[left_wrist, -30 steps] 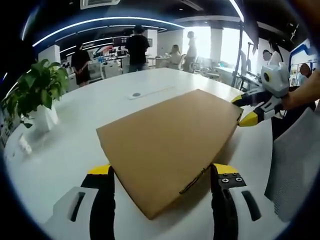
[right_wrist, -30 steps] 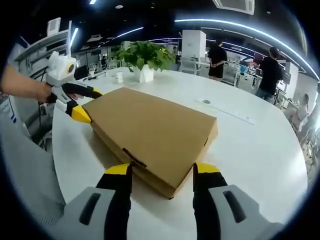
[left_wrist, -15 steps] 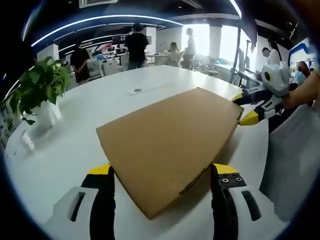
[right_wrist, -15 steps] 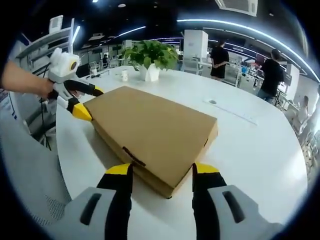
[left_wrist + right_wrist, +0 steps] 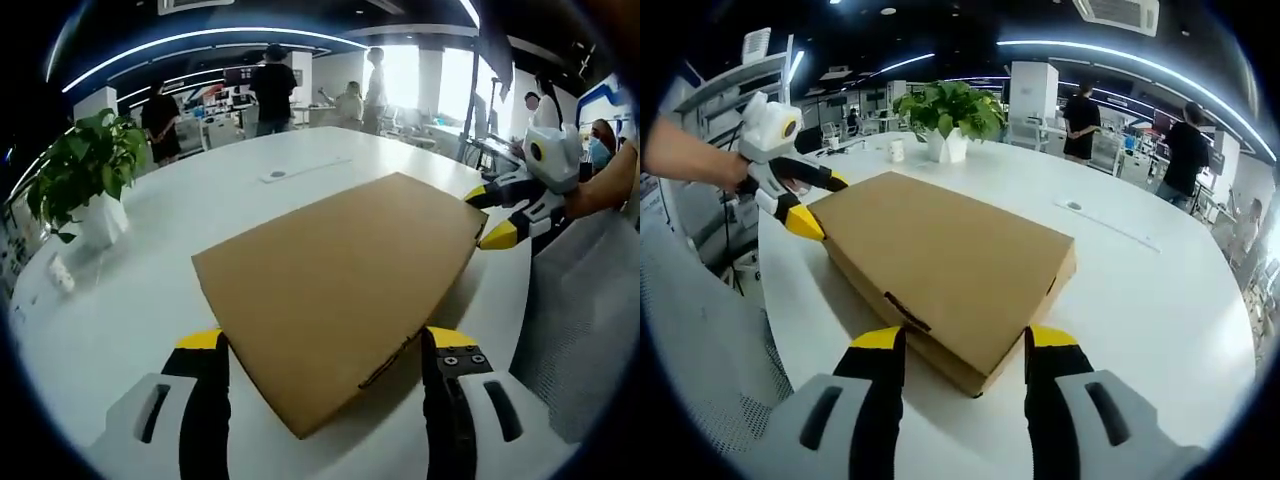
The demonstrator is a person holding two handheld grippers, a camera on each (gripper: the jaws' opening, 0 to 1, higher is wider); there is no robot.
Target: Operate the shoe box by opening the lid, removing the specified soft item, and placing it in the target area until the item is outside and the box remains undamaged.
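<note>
The location was an open-plan office. A large white bench (image 5: 330, 165) with rounded edges occupied the foreground, with a potted plant (image 5: 80, 180) in a white pot on it. Behind it, several people (image 5: 272, 90) stood among desks and chairs. Linear ceiling lights (image 5: 1140, 70), a ceiling air-conditioning unit (image 5: 1115, 12) and bright windows (image 5: 405, 75) completed the room.

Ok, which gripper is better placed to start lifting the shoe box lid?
Right, narrowly. The front tab of the lid sits just beyond one of the open jaws of the right gripper, on the side facing it. The left gripper, also open, straddles the far corner of the shoe box, better suited to steadying it.
</note>
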